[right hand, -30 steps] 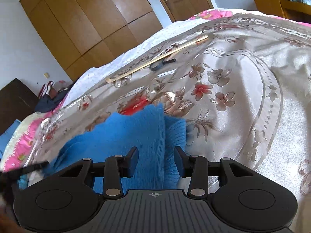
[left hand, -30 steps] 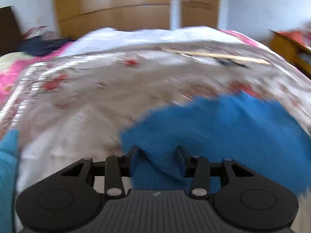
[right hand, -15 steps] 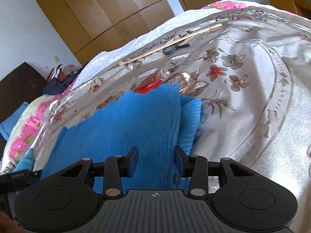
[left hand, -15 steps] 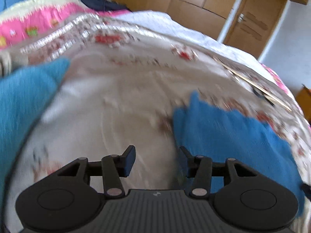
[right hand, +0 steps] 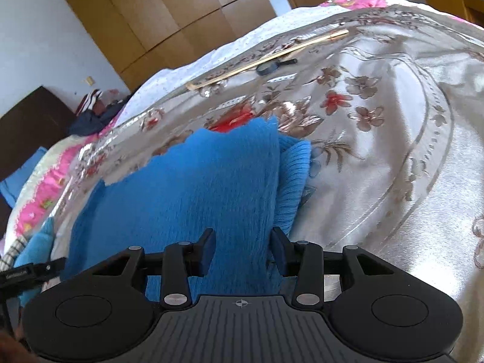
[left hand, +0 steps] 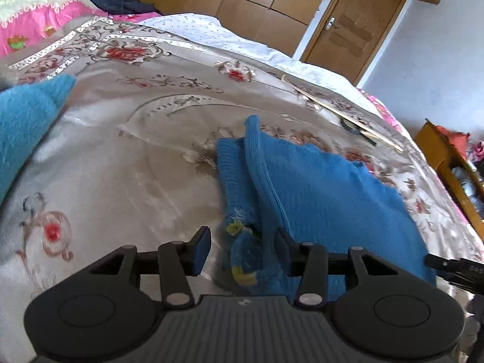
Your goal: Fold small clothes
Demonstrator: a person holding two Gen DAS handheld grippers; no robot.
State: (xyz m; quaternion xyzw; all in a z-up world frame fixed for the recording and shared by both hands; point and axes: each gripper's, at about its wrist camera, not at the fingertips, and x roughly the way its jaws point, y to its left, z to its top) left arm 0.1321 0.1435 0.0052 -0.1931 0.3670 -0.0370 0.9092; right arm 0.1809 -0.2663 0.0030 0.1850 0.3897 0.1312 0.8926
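A small blue knit sweater (left hand: 317,187) lies folded on the flowered bedspread (left hand: 121,157), with a ribbed cuff (left hand: 233,175) sticking out at its left edge. My left gripper (left hand: 242,249) is open, its jaws either side of the sweater's near left corner. In the right wrist view the sweater (right hand: 187,187) lies in front of my right gripper (right hand: 242,249), which is open with the sweater's near edge between the jaws. The ribbed cuff (right hand: 293,175) shows at its right side.
Another blue garment (left hand: 27,124) lies at the left. A long wooden stick (right hand: 266,57) and a dark magnifying glass (right hand: 269,67) lie farther up the bed. Wooden wardrobes (right hand: 169,18) and a door (left hand: 351,27) stand behind. An orange cabinet (left hand: 447,163) is at the right.
My left gripper let go of the sweater, swung left and now sits at its left corner. My right gripper moved closer over the sweater; both stay open.
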